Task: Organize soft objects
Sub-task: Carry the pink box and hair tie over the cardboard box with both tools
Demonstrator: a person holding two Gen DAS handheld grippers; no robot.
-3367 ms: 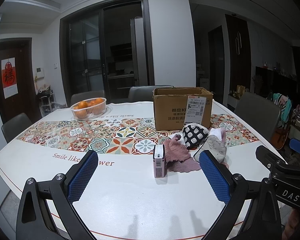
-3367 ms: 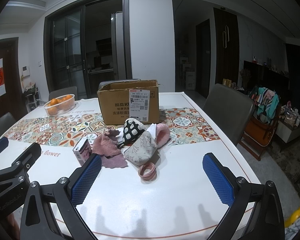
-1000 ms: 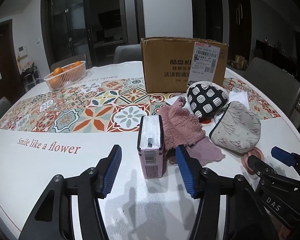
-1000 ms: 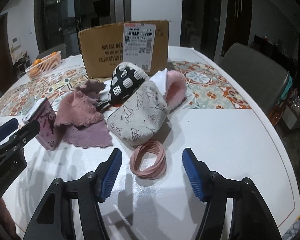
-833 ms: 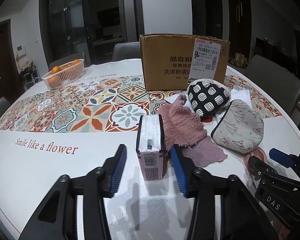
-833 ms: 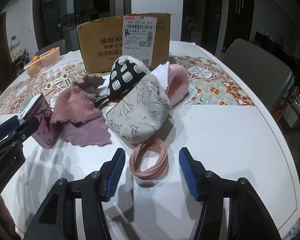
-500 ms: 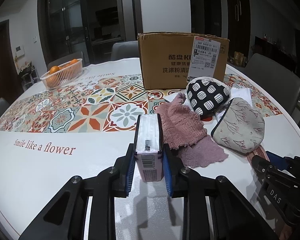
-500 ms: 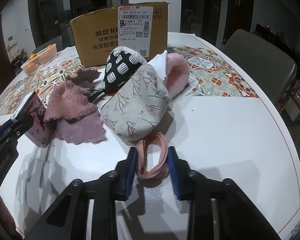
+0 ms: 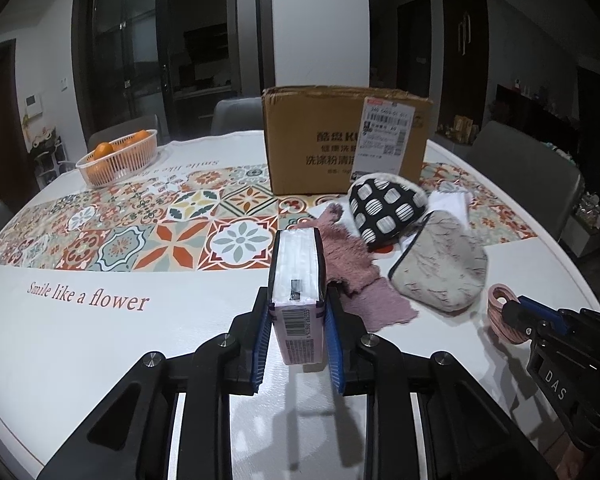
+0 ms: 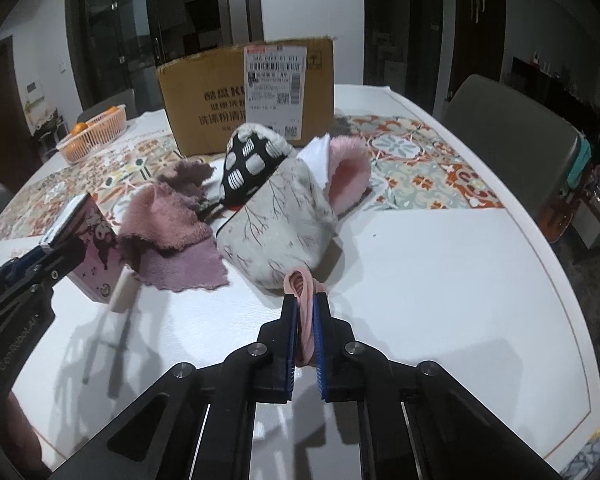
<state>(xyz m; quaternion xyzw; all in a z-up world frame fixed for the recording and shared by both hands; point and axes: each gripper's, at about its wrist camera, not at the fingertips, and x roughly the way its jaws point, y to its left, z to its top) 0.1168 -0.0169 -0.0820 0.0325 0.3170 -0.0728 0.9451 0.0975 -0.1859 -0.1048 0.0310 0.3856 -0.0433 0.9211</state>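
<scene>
My left gripper (image 9: 296, 300) is shut on a pink tissue pack (image 9: 298, 268), its blue pads pressing both sides. In the right wrist view the tissue pack (image 10: 94, 256) leans at the far left. My right gripper (image 10: 304, 304) has its jaws closing tight on a pink hair band (image 10: 300, 280), squeezed flat and upright between the pads. Just beyond lie a grey branch-print slipper (image 10: 284, 216) with pink lining, a black-and-white slipper (image 10: 252, 164) and a mauve towel (image 10: 168, 232). An open cardboard box (image 9: 340, 148) stands behind them.
The round white table (image 9: 80, 340) has a patterned tile runner across its middle. A basket of oranges (image 9: 118, 156) sits far left. Grey chairs (image 10: 512, 128) ring the table. The table's edge curves close on the right.
Both grippers went from open to shut. The left pads closed on the tissue pack. The right pads closed on the hair band, which lay as a flat ring and now stands squeezed.
</scene>
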